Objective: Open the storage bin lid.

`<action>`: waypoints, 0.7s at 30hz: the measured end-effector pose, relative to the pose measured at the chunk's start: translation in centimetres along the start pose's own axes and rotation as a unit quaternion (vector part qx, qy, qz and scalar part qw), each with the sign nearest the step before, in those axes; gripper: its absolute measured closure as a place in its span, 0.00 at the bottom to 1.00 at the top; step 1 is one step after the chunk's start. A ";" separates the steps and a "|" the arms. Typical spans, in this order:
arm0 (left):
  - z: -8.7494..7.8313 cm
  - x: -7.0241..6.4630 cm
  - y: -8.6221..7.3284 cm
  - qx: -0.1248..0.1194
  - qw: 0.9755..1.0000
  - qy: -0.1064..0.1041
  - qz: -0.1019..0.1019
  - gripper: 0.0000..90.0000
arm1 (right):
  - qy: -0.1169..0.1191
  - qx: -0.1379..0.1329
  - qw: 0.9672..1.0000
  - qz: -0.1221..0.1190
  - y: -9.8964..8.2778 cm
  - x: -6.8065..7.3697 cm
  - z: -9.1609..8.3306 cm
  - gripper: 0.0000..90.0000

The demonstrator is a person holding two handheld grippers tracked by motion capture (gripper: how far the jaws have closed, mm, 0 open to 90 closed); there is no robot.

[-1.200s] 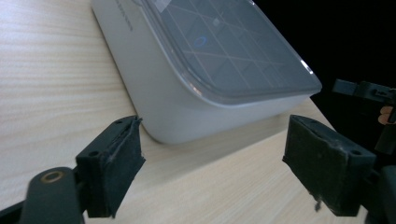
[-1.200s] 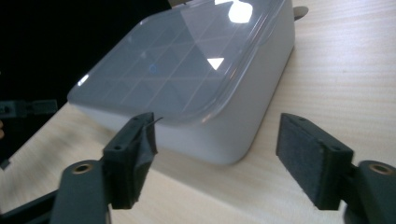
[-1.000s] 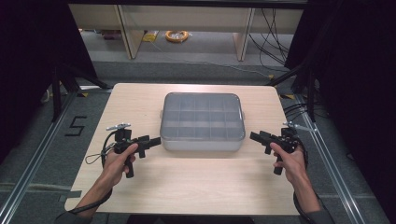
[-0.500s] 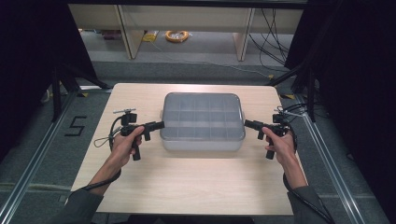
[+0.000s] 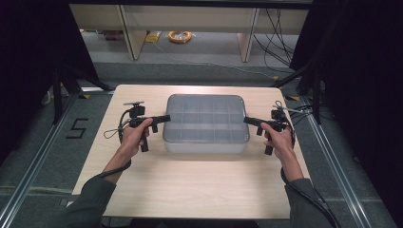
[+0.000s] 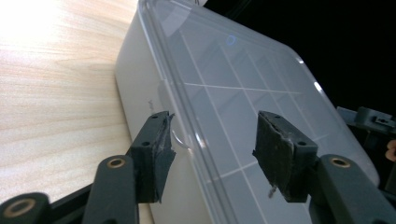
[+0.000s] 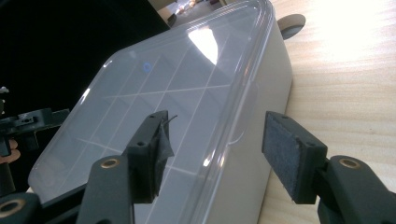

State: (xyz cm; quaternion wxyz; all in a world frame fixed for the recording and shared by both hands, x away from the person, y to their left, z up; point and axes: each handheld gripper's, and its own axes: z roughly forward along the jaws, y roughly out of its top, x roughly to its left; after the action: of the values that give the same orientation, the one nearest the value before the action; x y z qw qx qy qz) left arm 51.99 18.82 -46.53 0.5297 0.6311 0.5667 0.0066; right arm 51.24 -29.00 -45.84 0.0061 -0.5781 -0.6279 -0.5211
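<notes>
We count one translucent lidded box [image 5: 206, 124], sitting near the middle of one wooden table [image 5: 190, 190], and two hand-held grippers, one at each short end of it. Through the clear lid [image 6: 243, 93] we see pale divider lines marking out a grid of compartments; we cannot tell whether anything lies in them. The left gripper [image 5: 165, 118] points level at the box's left end, and the right gripper [image 5: 247, 120] points at its right end, each held in one of the person's hands. In the left gripper view the jaws straddle the rim of the lid, one pad [image 6: 159, 149] down beside the box's wall and the other pad [image 6: 275, 149] over the lid's top. They stand partly apart and have just been closing, with the rim between them, but we see a gap on both sides and no pad pressing on the plastic. The right gripper view shows the same arrangement mirrored: one pad [image 7: 152, 149] above the lid, the other pad [image 7: 287, 154] out beside the wall over the tabletop, the lid's edge between them. These jaws are also half spread, have just been closing, and pinch nothing yet.
</notes>
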 end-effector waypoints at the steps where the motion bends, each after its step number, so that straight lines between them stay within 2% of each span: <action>1: 0.1 0.1 0.1 0.001 1.000 0.002 0.001 0.50 | -0.006 -0.003 1.000 -0.010 0.1 -0.2 0.2 0.47; 2: 0.3 0.3 0.1 0.001 1.000 0.003 -0.002 0.51 | -0.002 0.001 1.000 -0.005 0.2 -0.1 0.2 0.48; 3: 0.4 0.4 0.1 0.003 1.000 0.003 -0.001 0.51 | -0.004 -0.006 1.000 -0.021 0.3 -0.3 0.4 0.48; 4: 0.6 0.5 0.1 0.004 1.000 0.005 -0.002 0.51 | -0.001 0.005 1.000 0.001 0.3 0.0 0.3 0.48; 5: 0.7 0.6 0.1 0.009 1.000 0.004 -0.002 0.52 | -0.004 -0.004 1.000 -0.023 0.4 -0.2 0.5 0.49; 6: 0.9 0.6 0.1 0.009 1.000 0.004 -0.004 0.52 | -0.004 -0.003 1.000 -0.024 0.4 -0.2 0.6 0.49; 8: 1.1 0.7 0.1 0.012 1.000 0.004 -0.003 0.53 | -0.005 0.011 1.000 0.003 0.3 0.3 0.7 0.49; 9: 1.2 0.7 0.1 0.009 1.000 0.004 -0.002 0.53 | -0.005 0.017 1.000 0.006 0.3 0.3 0.8 0.49; 10: 1.3 0.7 0.1 0.012 1.000 0.005 0.001 0.54 | -0.008 0.004 1.000 -0.026 0.3 -0.1 1.1 0.50; 11: 1.5 0.6 0.1 0.010 1.000 0.005 -0.003 0.55 | -0.004 0.008 1.000 -0.012 0.3 0.1 1.1 0.50; 13: 1.6 0.5 0.1 0.015 1.000 0.000 0.000 0.56 | -0.003 0.008 1.000 -0.008 0.3 0.1 1.2 0.50; 14: 1.6 0.4 0.1 0.016 1.000 0.006 0.004 0.56 | -0.007 0.023 1.000 0.014 0.3 0.4 1.1 0.50; 15: 1.6 0.3 0.1 0.015 1.000 0.010 0.010 0.56 | -0.003 0.015 1.000 -0.006 0.3 0.1 1.1 0.50; 16: 1.6 0.2 0.1 0.012 1.000 0.013 0.011 0.57 | -0.002 0.012 1.000 -0.012 0.4 -0.1 1.1 0.50; 17: 1.6 0.1 0.1 0.010 1.000 0.015 0.009 0.58 | 0.005 0.011 1.000 0.003 0.3 0.0 1.1 0.50; 18: 1.6 0.1 0.1 0.010 1.000 0.015 0.009 0.58 | 0.005 0.013 1.000 0.008 0.3 0.0 1.0 0.51; 19: 1.7 0.0 0.1 0.002 1.000 0.017 -0.007 0.57 | 0.003 0.006 1.000 0.000 0.4 -0.2 1.1 0.51; 20: 1.6 -0.1 0.0 0.001 1.000 0.018 -0.011 0.57 | 0.010 0.017 0.999 0.034 0.3 0.2 0.9 0.52; 21: 1.6 -0.2 0.0 -0.002 1.000 0.019 -0.016 0.57 | 0.005 0.009 1.000 0.018 0.3 0.1 0.9 0.54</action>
State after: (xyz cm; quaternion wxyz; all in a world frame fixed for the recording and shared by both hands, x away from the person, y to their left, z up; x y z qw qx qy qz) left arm 52.89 17.67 -47.12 0.5198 0.6209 0.5866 0.0116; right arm 52.02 -28.41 -46.01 0.0239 -0.5865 -0.6217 -0.5186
